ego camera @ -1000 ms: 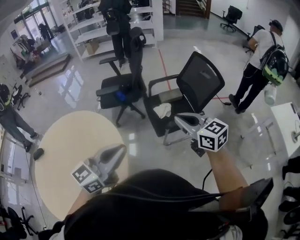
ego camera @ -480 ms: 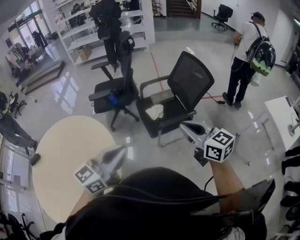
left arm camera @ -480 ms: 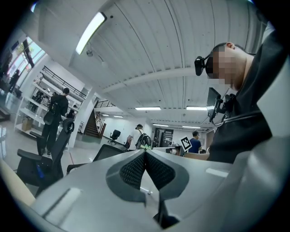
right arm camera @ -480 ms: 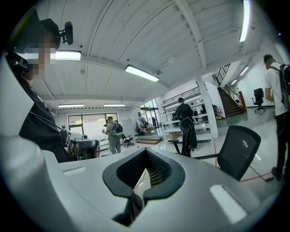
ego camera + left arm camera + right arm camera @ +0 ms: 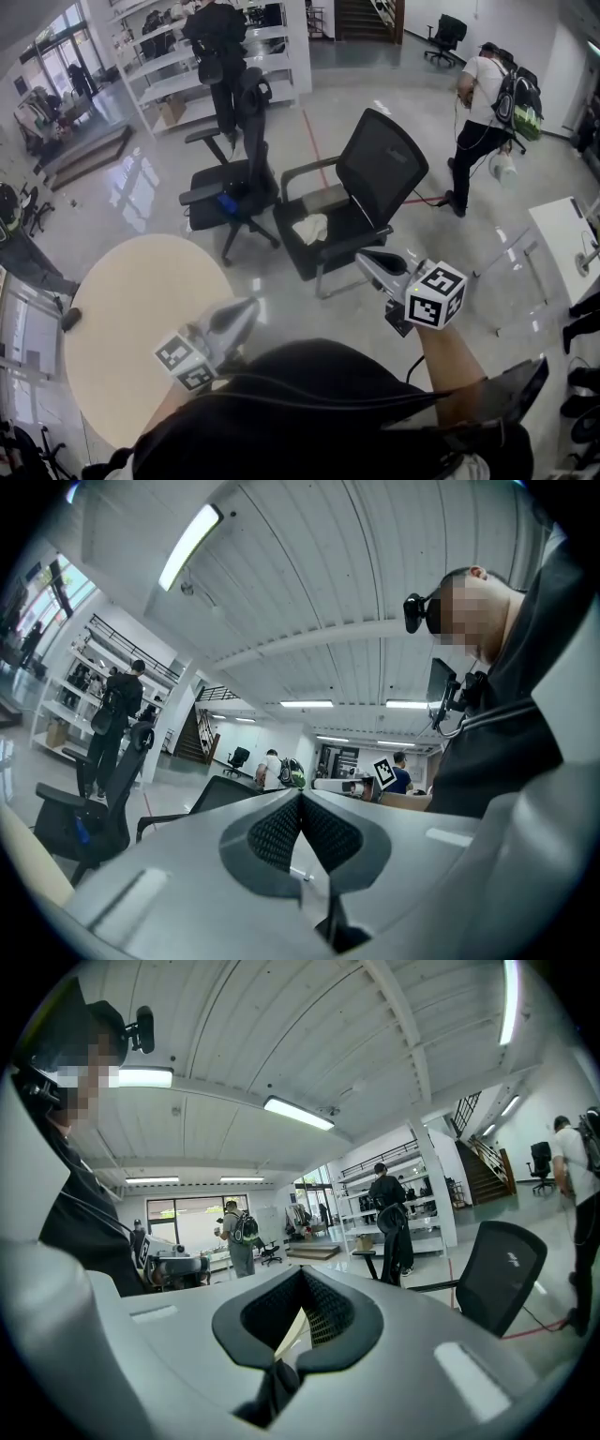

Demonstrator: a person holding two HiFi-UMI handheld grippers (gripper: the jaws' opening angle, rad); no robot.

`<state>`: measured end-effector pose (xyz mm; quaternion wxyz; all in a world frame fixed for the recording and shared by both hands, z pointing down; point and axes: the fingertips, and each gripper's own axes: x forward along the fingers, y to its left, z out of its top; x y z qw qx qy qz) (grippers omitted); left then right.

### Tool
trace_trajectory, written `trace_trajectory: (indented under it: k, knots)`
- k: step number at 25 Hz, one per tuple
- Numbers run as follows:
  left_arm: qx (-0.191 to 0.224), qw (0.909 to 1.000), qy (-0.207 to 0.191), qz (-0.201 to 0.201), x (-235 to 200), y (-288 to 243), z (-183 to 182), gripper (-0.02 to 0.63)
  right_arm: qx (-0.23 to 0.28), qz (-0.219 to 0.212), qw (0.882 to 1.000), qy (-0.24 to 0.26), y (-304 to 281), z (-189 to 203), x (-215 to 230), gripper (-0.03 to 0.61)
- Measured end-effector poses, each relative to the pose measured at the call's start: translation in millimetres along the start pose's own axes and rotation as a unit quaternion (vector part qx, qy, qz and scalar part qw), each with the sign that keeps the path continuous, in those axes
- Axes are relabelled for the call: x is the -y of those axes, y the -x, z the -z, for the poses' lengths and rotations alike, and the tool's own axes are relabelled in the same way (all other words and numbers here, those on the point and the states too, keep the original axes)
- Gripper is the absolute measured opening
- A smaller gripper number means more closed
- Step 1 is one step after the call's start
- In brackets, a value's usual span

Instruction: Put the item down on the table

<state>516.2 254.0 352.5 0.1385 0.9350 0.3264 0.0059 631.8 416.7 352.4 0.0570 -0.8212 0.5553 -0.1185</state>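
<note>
My left gripper hangs over the right edge of a round beige table, pointing up and away from me. Its jaws are shut with nothing between the pads. My right gripper is held out over the floor, well to the right of the table, in front of a black mesh chair. It is shut too and holds nothing. No held item shows in any view. A white cloth lies on that chair's seat.
A second black office chair stands beyond the table with a person in black behind it. A person with a backpack walks at the back right. White shelves line the back, and a white table corner shows at the right.
Both grippers have stayed shut and nearly still; the left one drifted slightly right. The person with the backpack has moved left and farther away.
</note>
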Motion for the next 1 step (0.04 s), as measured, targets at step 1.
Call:
trace_trajectory:
  k: [1]
  knots:
    - [0.001,1.0000,-0.002,0.000,0.2,4.0,-0.7,-0.003,0.000,0.001,1.000,0.000,0.0,-0.8,-4.1,0.012]
